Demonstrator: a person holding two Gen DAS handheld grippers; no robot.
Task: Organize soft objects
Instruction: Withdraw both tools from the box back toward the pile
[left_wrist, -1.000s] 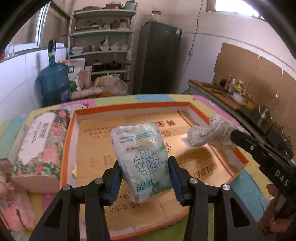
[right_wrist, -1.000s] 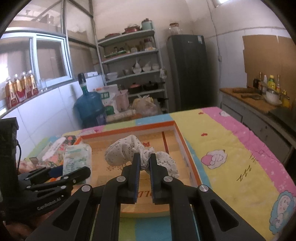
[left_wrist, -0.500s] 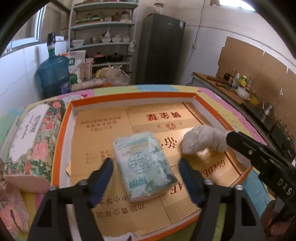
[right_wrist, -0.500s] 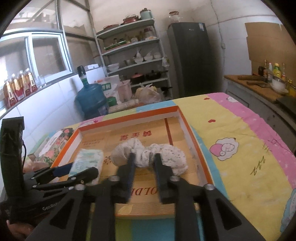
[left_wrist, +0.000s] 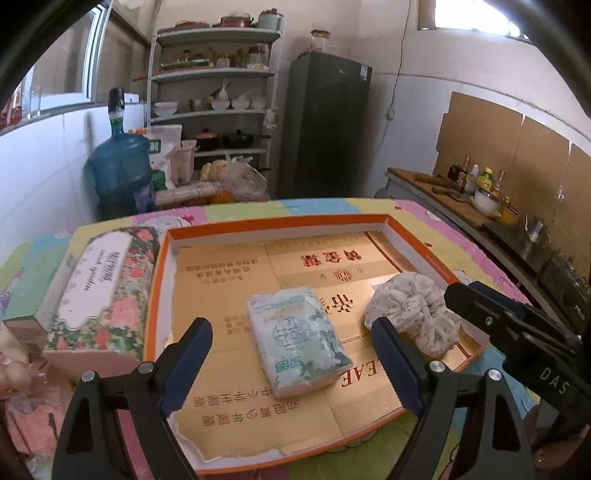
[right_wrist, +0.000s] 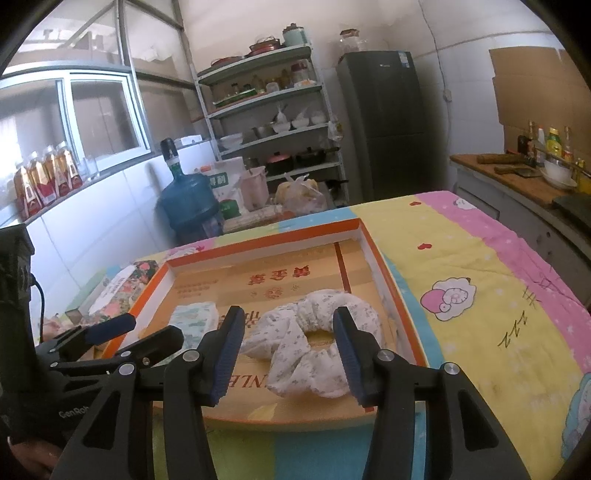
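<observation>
Left claw (left_wrist: 291, 363) gaping wide around the tissue pack (left_wrist: 297, 341), gripping nothing; right claw (right_wrist: 288, 349) likewise spread, scrunchie (right_wrist: 314, 350) lying loose between its fingers.

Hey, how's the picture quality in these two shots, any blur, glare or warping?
Left wrist view: strong fisheye bending at the edges, window blown out by daylight, tissue pack and box fairly sharp. Right wrist view: same barrel warp, dark corners, hazy bright window at left, scrunchie in focus.
</observation>
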